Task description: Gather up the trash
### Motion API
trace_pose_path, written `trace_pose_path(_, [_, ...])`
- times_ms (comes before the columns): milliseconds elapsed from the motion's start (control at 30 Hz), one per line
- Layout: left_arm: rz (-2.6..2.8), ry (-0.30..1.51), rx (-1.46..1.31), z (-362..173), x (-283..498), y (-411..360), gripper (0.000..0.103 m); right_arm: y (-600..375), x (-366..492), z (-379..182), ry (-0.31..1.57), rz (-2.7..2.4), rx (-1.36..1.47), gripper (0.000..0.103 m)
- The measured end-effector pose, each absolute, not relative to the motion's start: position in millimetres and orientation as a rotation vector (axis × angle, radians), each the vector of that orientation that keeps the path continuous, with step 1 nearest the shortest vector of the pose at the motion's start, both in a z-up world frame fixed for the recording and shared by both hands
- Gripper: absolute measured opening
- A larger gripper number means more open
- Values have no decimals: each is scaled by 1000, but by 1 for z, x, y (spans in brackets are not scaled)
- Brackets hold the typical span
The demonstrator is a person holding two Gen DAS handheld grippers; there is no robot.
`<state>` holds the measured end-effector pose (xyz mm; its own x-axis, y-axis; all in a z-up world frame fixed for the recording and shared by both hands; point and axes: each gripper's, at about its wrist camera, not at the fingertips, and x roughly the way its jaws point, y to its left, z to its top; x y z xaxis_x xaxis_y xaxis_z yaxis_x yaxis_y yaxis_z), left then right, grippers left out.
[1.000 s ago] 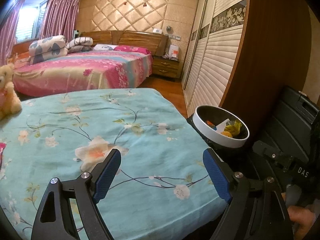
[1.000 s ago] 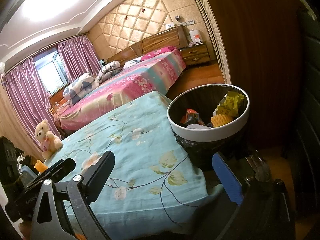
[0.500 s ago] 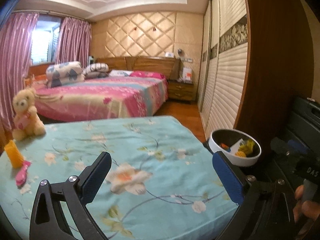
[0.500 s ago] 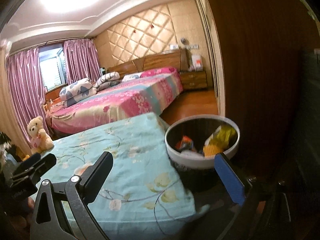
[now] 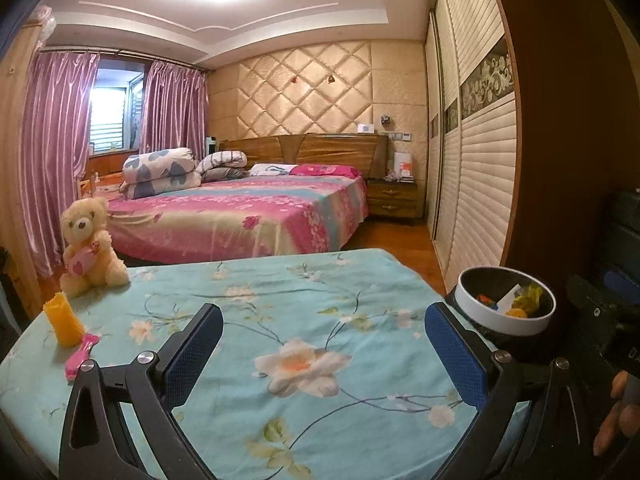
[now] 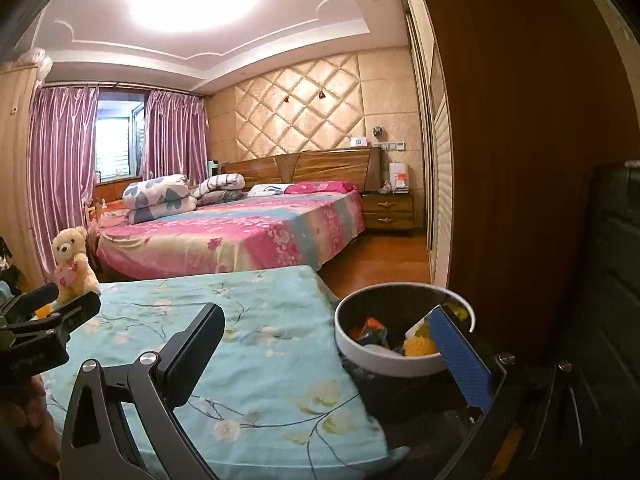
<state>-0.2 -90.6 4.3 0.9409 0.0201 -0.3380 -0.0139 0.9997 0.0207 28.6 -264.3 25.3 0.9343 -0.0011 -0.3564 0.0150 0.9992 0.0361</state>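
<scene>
A white-rimmed trash bin [image 5: 500, 322] with a black liner stands at the right edge of the table and holds several crumpled wrappers [image 5: 528, 296]. My left gripper [image 5: 322, 320] is open over the turquoise floral tablecloth [image 5: 320, 280], with nothing between its fingers. On the cloth at the far left stand an orange cup [image 5: 64, 322] and a pink item [image 5: 80, 356]. In the right wrist view the same bin [image 6: 400, 362] sits just behind the blue right finger. My right gripper [image 6: 326, 318] is open and empty there.
A cream teddy bear [image 5: 90, 246] sits at the table's far left corner. A pink bed [image 5: 240, 216] lies beyond the table. A dark wooden wardrobe [image 6: 520, 160] rises right behind the bin. A person's fingers [image 5: 616, 412] show at the lower right.
Both views have tilted up and swung left, so the bin sits lower and further right. The teddy bear, orange cup and pink item came into the left wrist view. The left jaws spread wider.
</scene>
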Motion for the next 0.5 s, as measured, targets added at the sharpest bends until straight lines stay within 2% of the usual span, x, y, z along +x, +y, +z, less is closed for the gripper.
trace_pose_path(500, [28, 368, 43, -3, 2, -87, 102, -255, 28, 9, 402, 5, 48, 103])
